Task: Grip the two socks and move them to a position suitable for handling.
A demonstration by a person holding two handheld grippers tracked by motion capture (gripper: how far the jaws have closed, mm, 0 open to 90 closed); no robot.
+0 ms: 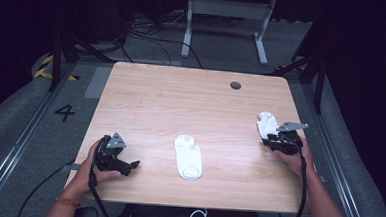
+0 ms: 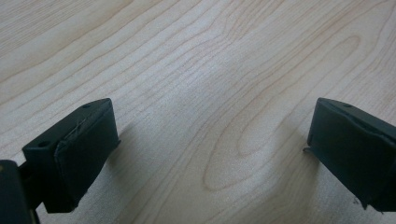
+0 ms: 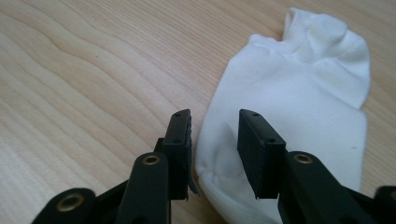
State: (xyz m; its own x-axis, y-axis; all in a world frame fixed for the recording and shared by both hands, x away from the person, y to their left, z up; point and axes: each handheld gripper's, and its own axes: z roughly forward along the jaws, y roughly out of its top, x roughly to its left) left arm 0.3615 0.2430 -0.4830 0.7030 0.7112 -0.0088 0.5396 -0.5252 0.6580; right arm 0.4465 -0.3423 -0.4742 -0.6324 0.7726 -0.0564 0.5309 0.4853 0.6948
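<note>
Two white socks lie on the wooden table (image 1: 181, 98). One sock (image 1: 188, 157) is flat near the front middle. The other sock (image 1: 266, 123) lies at the right edge, with its cuff bunched at the far end (image 3: 299, 107). My right gripper (image 1: 269, 141) is low over that sock's near end. Its jaws stand a little apart (image 3: 214, 140), the sock's edge lies flat between them, and the pads are not pressing on it. My left gripper (image 1: 130, 166) rests at the front left, held by a hand, and stands wide open over bare wood (image 2: 210, 149).
A dark round grommet (image 1: 236, 85) sits in the tabletop near the far right. The right sock lies close to the table's right edge. Beyond the table are grey floor, cables and a metal frame (image 1: 226, 10).
</note>
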